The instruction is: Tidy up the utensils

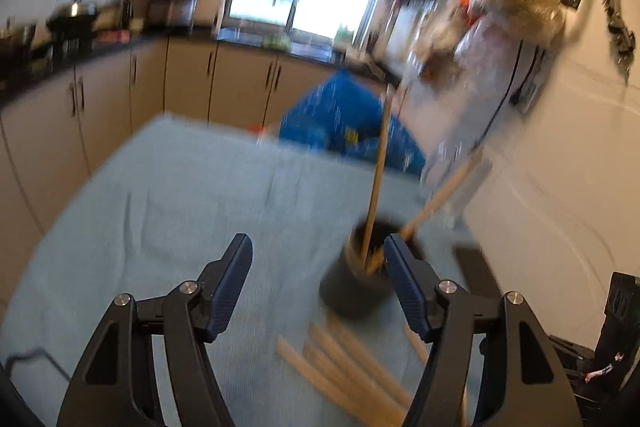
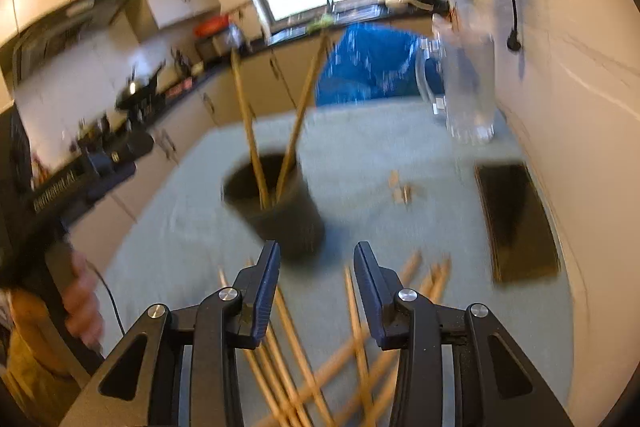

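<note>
A dark round holder (image 1: pixel 352 283) (image 2: pixel 280 207) stands on the pale blue-green cloth. Two wooden chopsticks (image 1: pixel 378 163) (image 2: pixel 246 119) stand in it and lean apart. Several loose chopsticks (image 1: pixel 340 367) (image 2: pixel 320 367) lie criss-crossed on the cloth in front of the holder. My left gripper (image 1: pixel 318 243) is open, with the holder just behind its right finger and nothing between the pads. My right gripper (image 2: pixel 318 247) is open too. It hovers over the loose pile, just short of the holder, and grips nothing. Both views are blurred.
A flat black rectangle (image 2: pixel 516 223) lies on the cloth near the right wall. A clear plastic container (image 2: pixel 468 87) and a blue bag (image 2: pixel 372 63) stand at the far edge. Small wooden bits (image 2: pixel 400 189) lie right of the holder. A hand (image 2: pixel 84 303) holds the other tool at left. Kitchen cabinets (image 1: pixel 100 99) run along the left.
</note>
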